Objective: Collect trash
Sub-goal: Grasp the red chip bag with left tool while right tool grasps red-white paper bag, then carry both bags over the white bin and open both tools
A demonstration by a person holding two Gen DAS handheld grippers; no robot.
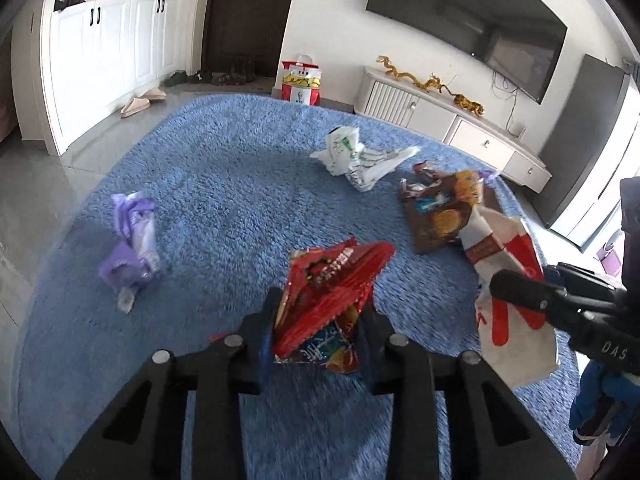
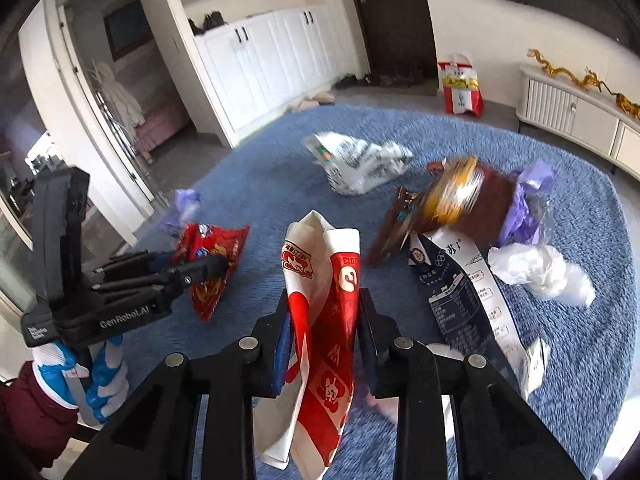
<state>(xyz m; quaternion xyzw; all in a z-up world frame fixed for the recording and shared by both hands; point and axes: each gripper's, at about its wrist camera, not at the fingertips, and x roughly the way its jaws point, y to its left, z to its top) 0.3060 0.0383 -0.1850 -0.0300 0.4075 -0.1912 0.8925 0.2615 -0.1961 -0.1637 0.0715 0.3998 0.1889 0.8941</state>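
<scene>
My left gripper [image 1: 320,312] is shut on a red snack wrapper [image 1: 332,284] and holds it above the blue rug [image 1: 224,184]. My right gripper [image 2: 324,304] is shut on a red-and-white paper bag [image 2: 328,304], also held above the rug; the bag also shows in the left wrist view [image 1: 508,292]. On the rug lie a purple wrapper [image 1: 130,240], a white printed plastic bag [image 1: 360,156], a brown snack bag [image 1: 444,208], a dark blue-and-white wrapper [image 2: 468,292] and a crumpled white bag [image 2: 540,268].
A red-and-white KFC paper bag [image 1: 301,80] stands on the tile floor beyond the rug by the dark door. A white TV cabinet [image 1: 460,124] runs along the right wall under the TV. White cupboards and slippers [image 1: 142,102] are at the left.
</scene>
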